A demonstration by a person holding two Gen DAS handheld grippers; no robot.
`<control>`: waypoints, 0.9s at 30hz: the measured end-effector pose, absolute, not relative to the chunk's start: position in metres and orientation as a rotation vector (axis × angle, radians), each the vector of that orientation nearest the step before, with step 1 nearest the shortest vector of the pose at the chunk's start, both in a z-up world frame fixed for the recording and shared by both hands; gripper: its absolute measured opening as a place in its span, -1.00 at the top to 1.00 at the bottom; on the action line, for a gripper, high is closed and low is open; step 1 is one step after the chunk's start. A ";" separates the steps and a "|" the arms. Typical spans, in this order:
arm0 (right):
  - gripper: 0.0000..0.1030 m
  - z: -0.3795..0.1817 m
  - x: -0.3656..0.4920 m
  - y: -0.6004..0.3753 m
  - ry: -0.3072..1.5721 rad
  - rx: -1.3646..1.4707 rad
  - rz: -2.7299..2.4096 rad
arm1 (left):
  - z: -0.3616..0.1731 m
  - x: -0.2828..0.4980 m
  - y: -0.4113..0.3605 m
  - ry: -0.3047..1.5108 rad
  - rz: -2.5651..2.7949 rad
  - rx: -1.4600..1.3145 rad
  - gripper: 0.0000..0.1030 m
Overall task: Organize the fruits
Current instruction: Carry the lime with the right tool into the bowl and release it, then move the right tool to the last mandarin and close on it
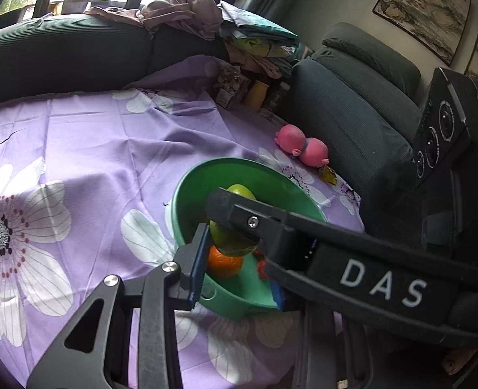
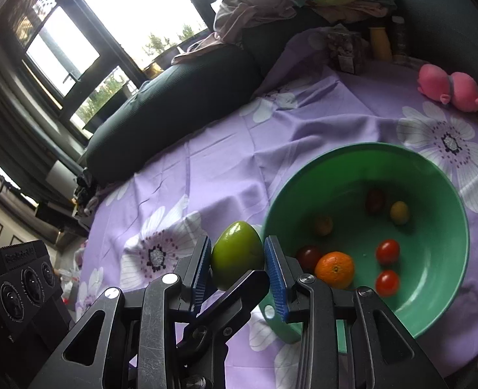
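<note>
My right gripper [image 2: 238, 267] is shut on a green fruit [image 2: 237, 254] and holds it just left of the green bowl's rim [image 2: 303, 175]. In the bowl lie an orange [image 2: 335, 269], red cherry tomatoes [image 2: 387, 252], a yellow one [image 2: 399, 212] and darker ones. In the left wrist view the right gripper crosses in front of my left gripper [image 1: 239, 265]. The green fruit [image 1: 234, 240] sits between the left gripper's blue pads [image 1: 197, 259], over the bowl [image 1: 190, 188] and the orange [image 1: 224, 261]. I cannot tell whether the left pads press on it.
A purple flowered cloth [image 1: 93, 149] covers the table. A pink plush toy [image 1: 300, 146] lies at the far right. Jars and bottles [image 1: 255, 94] stand at the back by a pile of clothes [image 1: 190, 9]. Dark sofa cushions [image 1: 61, 52] border the table.
</note>
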State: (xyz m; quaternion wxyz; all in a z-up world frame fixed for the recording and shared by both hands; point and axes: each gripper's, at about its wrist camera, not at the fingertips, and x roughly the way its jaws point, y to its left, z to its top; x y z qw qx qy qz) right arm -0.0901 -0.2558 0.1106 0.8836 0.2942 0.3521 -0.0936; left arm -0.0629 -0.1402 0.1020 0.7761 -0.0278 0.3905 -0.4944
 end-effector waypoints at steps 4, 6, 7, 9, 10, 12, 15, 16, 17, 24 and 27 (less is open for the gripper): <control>0.28 0.106 -0.101 -0.273 0.756 0.617 -0.290 | 0.094 -0.066 -0.164 0.883 -1.143 -0.043 0.37; 0.28 0.101 -0.105 -0.283 0.768 0.636 -0.320 | 0.089 -0.067 -0.174 0.903 -1.169 -0.040 0.37; 0.28 0.099 -0.106 -0.287 0.778 0.642 -0.333 | 0.086 -0.068 -0.177 0.915 -1.180 -0.040 0.37; 0.28 0.093 -0.110 -0.294 0.798 0.653 -0.357 | 0.080 -0.070 -0.184 0.942 -1.191 -0.040 0.37; 0.28 0.091 -0.111 -0.296 0.811 0.658 -0.368 | 0.078 -0.070 -0.187 0.954 -1.193 -0.038 0.37; 0.28 0.086 -0.111 -0.300 0.827 0.668 -0.378 | 0.074 -0.071 -0.191 0.971 -1.193 -0.036 0.37; 0.27 0.081 -0.112 -0.305 0.847 0.677 -0.392 | 0.069 -0.072 -0.196 0.996 -1.194 -0.042 0.37; 0.27 0.080 -0.112 -0.305 0.851 0.681 -0.398 | 0.068 -0.072 -0.196 0.999 -1.188 -0.044 0.37; 0.28 0.079 -0.111 -0.306 0.853 0.687 -0.398 | 0.069 -0.073 -0.196 0.994 -1.181 -0.042 0.37; 0.19 0.085 -0.116 -0.306 0.818 0.706 -0.413 | 0.075 -0.068 -0.179 0.994 -1.116 -0.063 -0.19; -0.04 0.091 -0.115 -0.299 0.809 0.668 -0.388 | 0.086 -0.062 -0.153 0.977 -1.056 -0.058 -0.31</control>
